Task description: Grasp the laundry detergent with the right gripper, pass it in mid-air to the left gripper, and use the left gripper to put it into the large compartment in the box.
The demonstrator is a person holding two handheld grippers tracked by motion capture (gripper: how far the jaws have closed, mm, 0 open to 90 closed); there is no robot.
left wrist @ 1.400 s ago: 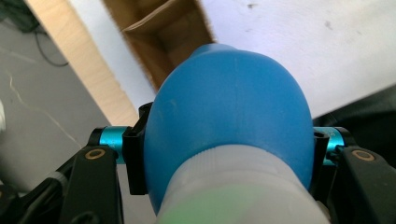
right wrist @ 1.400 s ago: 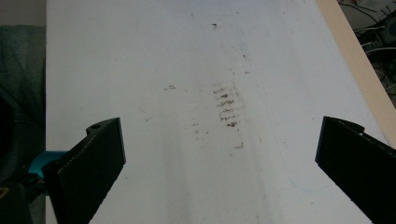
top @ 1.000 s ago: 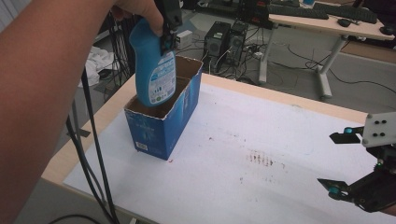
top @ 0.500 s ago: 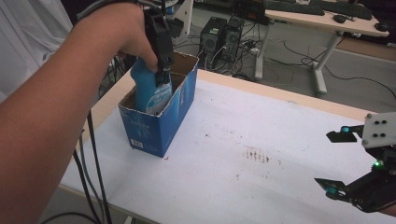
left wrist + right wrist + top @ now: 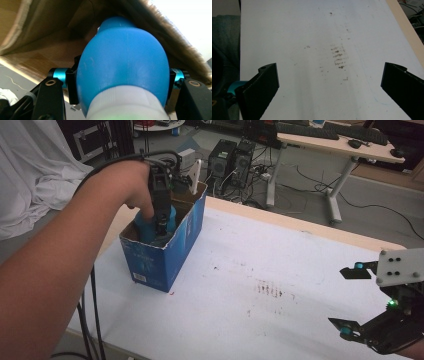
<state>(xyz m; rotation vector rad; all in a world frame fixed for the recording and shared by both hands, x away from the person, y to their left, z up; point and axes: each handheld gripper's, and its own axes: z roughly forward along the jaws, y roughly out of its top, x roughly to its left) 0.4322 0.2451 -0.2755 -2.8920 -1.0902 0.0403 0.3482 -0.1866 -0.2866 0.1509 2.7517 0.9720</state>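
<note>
A blue plastic bottle [image 5: 149, 227] with a white cap end [image 5: 125, 103] sits low inside the open blue cardboard box [image 5: 170, 251] at the table's left. My left gripper [image 5: 161, 222] reaches down into the box and is shut on the bottle; in the left gripper view both black jaws press the bottle's [image 5: 122, 62] sides, with brown box walls behind. My right gripper [image 5: 352, 300] hovers open above the table's right front corner, its jaws wide apart over bare tabletop [image 5: 319, 32].
The white tabletop [image 5: 280, 255] carries a patch of dark smudges [image 5: 270, 290] right of centre. Black cables [image 5: 92, 315] hang off the left front edge. Beyond the table stand computer towers [image 5: 232, 160] and another desk [image 5: 330, 142].
My left gripper has lowered the blue bottle from above the box rim down into the box. The right gripper has stayed nearly still and open.
</note>
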